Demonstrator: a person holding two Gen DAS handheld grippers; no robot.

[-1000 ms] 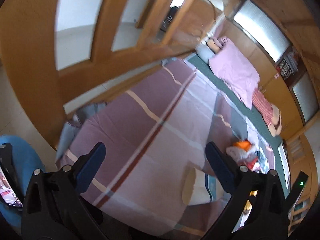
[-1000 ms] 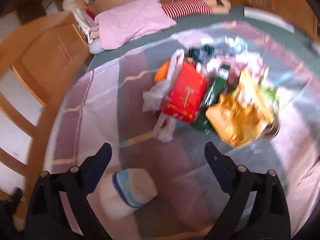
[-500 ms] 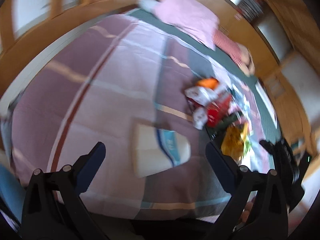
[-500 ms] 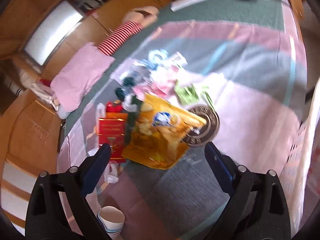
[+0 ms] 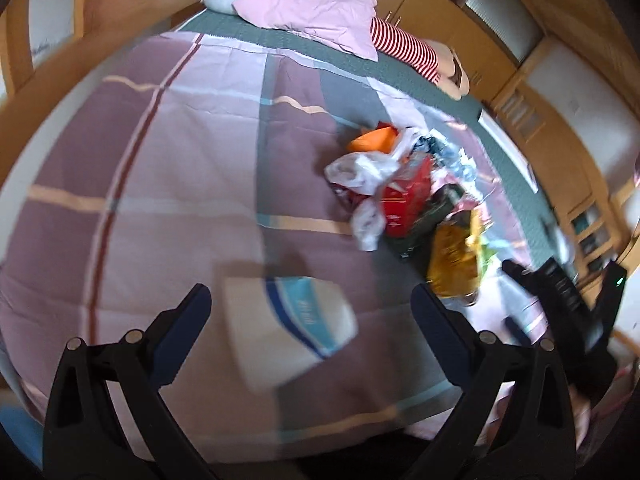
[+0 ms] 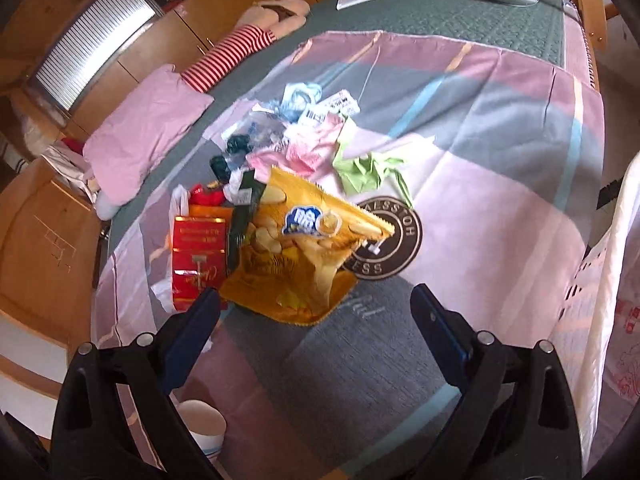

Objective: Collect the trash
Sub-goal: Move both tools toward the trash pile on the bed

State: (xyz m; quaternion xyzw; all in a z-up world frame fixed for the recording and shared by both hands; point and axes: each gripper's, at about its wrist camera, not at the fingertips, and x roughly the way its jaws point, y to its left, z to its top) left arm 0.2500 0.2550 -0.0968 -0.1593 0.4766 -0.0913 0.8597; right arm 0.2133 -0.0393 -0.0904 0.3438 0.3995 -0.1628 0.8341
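Observation:
A heap of trash lies on a bedspread (image 6: 500, 128): a yellow snack bag (image 6: 296, 256), a red box (image 6: 198, 256), green paper (image 6: 362, 168), pink wrappers (image 6: 316, 144) and white plastic bags (image 5: 360, 168). A white paper cup with a blue band (image 5: 288, 324) lies on its side just ahead of my left gripper (image 5: 308, 312), which is open and holds nothing. My right gripper (image 6: 316, 316) is open too, hovering above the near edge of the snack bag. The cup (image 6: 202, 420) also shows at the lower left of the right wrist view.
A pink pillow (image 5: 316, 4) and a red-striped soft toy (image 5: 404, 48) lie at the far side of the bed. Wooden cabinets (image 6: 200, 20) line the wall behind. A round black-and-white logo disc (image 6: 396, 240) sits beside the snack bag. White fabric (image 6: 600, 300) hangs at the right.
Both grippers swung toward the trash. The left moved from the door side to just over the cup; the right moved past the cup to above the snack bag. Both stayed open.

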